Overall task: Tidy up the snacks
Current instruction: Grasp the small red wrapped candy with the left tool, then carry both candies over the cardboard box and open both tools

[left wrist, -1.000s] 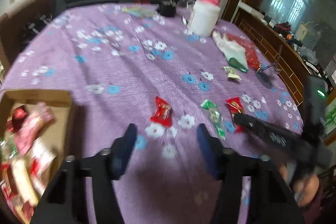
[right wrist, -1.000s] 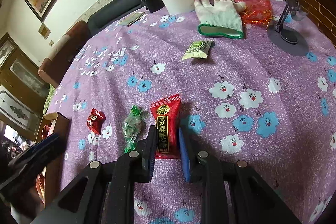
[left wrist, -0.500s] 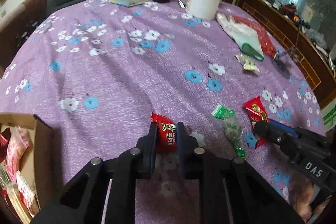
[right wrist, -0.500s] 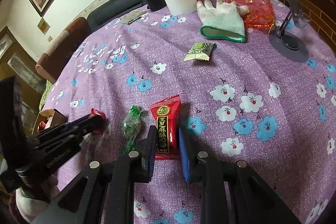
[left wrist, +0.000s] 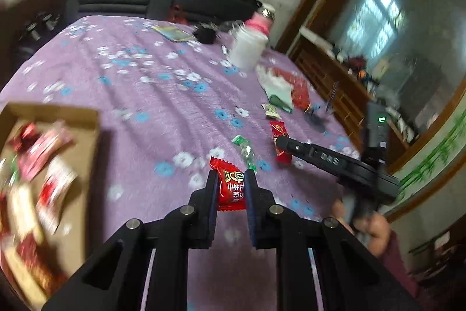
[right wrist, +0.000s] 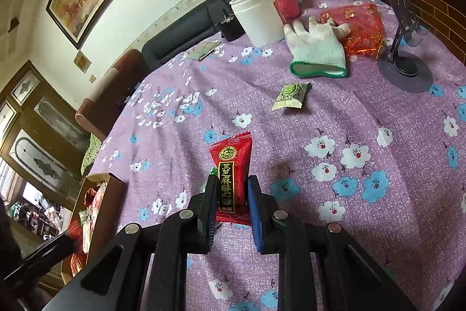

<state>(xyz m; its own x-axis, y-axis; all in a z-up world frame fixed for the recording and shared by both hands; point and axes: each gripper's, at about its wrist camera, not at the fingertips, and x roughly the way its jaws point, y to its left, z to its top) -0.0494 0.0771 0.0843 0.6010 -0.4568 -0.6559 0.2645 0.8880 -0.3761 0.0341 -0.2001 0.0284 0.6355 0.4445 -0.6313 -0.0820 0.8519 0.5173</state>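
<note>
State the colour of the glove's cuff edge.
Green: the white glove has a green-trimmed cuff, clearest in the right wrist view.

Box [left wrist: 87,142] at table's [left wrist: 163,101] left edge; wrapped snacks [left wrist: 246,150] right; cup [left wrist: 247,53] behind.

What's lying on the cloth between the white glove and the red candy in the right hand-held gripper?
A pale green snack packet, seen in the right wrist view, between white glove and red candy.

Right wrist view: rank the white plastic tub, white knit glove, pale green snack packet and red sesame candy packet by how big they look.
1. white knit glove and white plastic tub: too alike to rank.
3. red sesame candy packet: sits nearest the camera, so its rank is unsure.
4. pale green snack packet.
</note>
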